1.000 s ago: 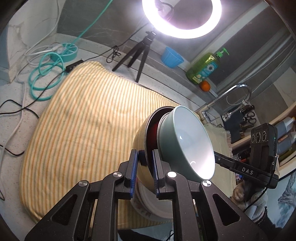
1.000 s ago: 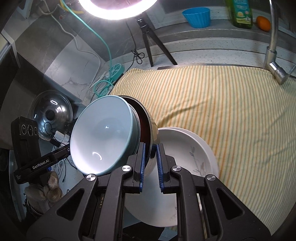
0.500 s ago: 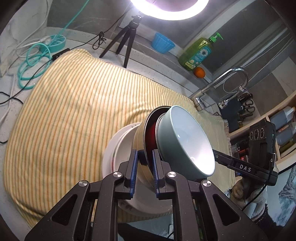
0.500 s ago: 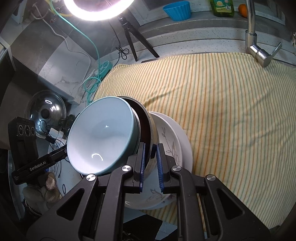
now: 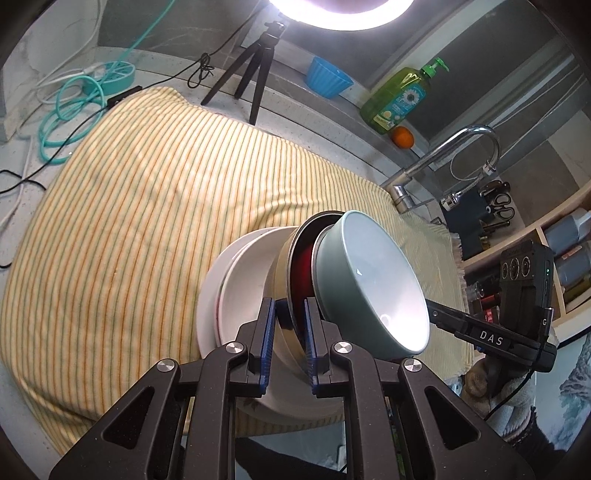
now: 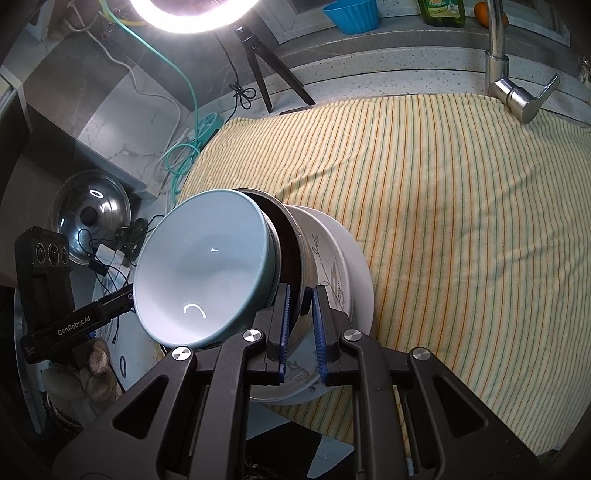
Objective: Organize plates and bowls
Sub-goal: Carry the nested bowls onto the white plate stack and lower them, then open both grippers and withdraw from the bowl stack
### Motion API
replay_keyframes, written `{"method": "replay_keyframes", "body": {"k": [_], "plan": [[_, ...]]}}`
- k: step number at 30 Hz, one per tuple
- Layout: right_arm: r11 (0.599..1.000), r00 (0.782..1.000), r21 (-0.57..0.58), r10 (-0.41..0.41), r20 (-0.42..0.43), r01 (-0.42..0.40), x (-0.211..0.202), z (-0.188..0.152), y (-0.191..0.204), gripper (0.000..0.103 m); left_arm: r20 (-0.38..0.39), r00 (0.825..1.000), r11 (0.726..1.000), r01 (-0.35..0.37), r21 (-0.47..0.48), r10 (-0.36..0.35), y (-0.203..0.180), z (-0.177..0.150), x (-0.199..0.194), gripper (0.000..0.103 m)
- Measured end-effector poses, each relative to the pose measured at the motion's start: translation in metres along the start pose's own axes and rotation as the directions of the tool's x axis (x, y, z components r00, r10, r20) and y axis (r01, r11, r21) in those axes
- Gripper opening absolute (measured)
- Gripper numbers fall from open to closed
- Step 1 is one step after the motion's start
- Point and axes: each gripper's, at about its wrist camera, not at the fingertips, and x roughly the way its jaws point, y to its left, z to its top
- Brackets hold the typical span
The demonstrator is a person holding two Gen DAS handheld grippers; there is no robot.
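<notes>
A yellow striped cloth (image 5: 147,229) is lying spread over the counter (image 6: 369,79). A ring light (image 5: 341,14) is glowing above, standing on a black tripod (image 5: 255,70) at the cloth's far edge. A blue cup (image 5: 328,82) is sitting on the ledge behind, and a green soap bottle (image 5: 400,99) is leaning there with an orange (image 5: 402,137) just beside it. A chrome faucet (image 5: 443,162) is arching over the cloth's right end. A teal cable (image 5: 62,114) is coiling on the counter's left side. A steel pot lid (image 6: 90,214) is lying below the counter.
</notes>
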Motion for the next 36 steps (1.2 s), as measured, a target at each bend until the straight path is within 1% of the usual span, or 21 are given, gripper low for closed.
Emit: {"method": "replay_keyframes", "body": {"k": [6, 11, 13, 15, 20, 21, 23, 25, 26, 28, 31, 32, 33, 34, 36], "plan": [[1.000, 1.000, -0.014, 0.006, 0.009, -0.006, -0.004, -0.002, 0.000, 0.014, 0.000, 1.000, 1.000, -0.023, -0.003, 0.023, 0.000, -0.004, 0.000, 0.012], [0.999, 1.000, -0.033, 0.001, 0.010, -0.001, -0.009, -0.004, 0.001, 0.015, 0.015, 1.000, 1.000, -0.025, -0.004, 0.025, 0.000, -0.006, -0.005, 0.013], [0.999, 1.000, -0.035, -0.004, 0.015, 0.004, -0.010, -0.005, 0.002, 0.018, 0.022, 0.999, 0.999, -0.036, 0.005, 0.036, -0.001, -0.006, -0.006, 0.014], [0.999, 1.000, -0.036, -0.008, 0.023, 0.009, -0.014, -0.006, 0.002, 0.025, 0.028, 0.999, 0.999, -0.035, 0.000, 0.035, -0.001, -0.007, -0.008, 0.014], [0.999, 0.999, -0.051, -0.016, 0.044, 0.018, -0.024, -0.011, 0.002, 0.031, 0.043, 0.998, 0.999, -0.046, 0.010, 0.045, -0.002, -0.012, -0.014, 0.014], [0.998, 0.999, -0.053, -0.017, 0.047, 0.020, -0.026, -0.011, 0.001, 0.032, 0.046, 0.998, 0.999, -0.051, 0.014, 0.051, -0.003, -0.013, -0.015, 0.017], [0.998, 0.998, -0.064, -0.024, 0.059, 0.028, -0.031, -0.012, 0.002, 0.034, 0.054, 0.997, 0.998, -0.061, 0.021, 0.059, -0.005, -0.014, -0.018, 0.019], [0.997, 0.997, -0.074, -0.026, 0.069, 0.032, -0.035, -0.013, 0.003, 0.040, 0.066, 0.995, 0.997, -0.075, 0.033, 0.073, -0.008, -0.016, -0.021, 0.019], [0.996, 0.997, -0.078, -0.025, 0.075, 0.030, -0.037, -0.014, 0.003, 0.045, 0.075, 0.994, 0.995, -0.086, 0.042, 0.083, -0.010, -0.017, -0.022, 0.020], [0.996, 0.996, -0.087, -0.024, 0.083, 0.031, -0.040, -0.014, 0.005, 0.047, 0.088, 0.992, 0.994, -0.098, 0.057, 0.092, -0.013, -0.018, -0.025, 0.030], [0.993, 0.995, -0.110, -0.033, 0.093, 0.044, -0.044, -0.017, 0.009, 0.049, 0.109, 0.989, 0.991, -0.111, 0.077, 0.103, -0.021, -0.020, -0.029, 0.031], [0.992, 0.995, -0.116, -0.035, 0.096, 0.046, -0.045, -0.017, 0.010, 0.052, 0.115, 0.988, 0.990, -0.117, 0.084, 0.107, -0.022, -0.021, -0.031, 0.033], [0.992, 0.994, -0.121, -0.034, 0.099, 0.046, -0.046, -0.018, 0.011, 0.057, 0.125, 0.986, 0.988, -0.125, 0.090, 0.113, -0.025, -0.022, -0.032, 0.040], [0.991, 0.994, -0.126, -0.031, 0.102, 0.044, -0.048, -0.019, 0.012, 0.059, 0.133, 0.984, 0.987, -0.130, 0.093, 0.117, -0.026, -0.023, -0.034, 0.046], [0.990, 0.993, -0.134, -0.030, 0.114, 0.045, -0.052, -0.021, 0.013, 0.065, 0.153, 0.979, 0.983, -0.149, 0.105, 0.133, -0.031, -0.024, -0.039, 0.050]]}}
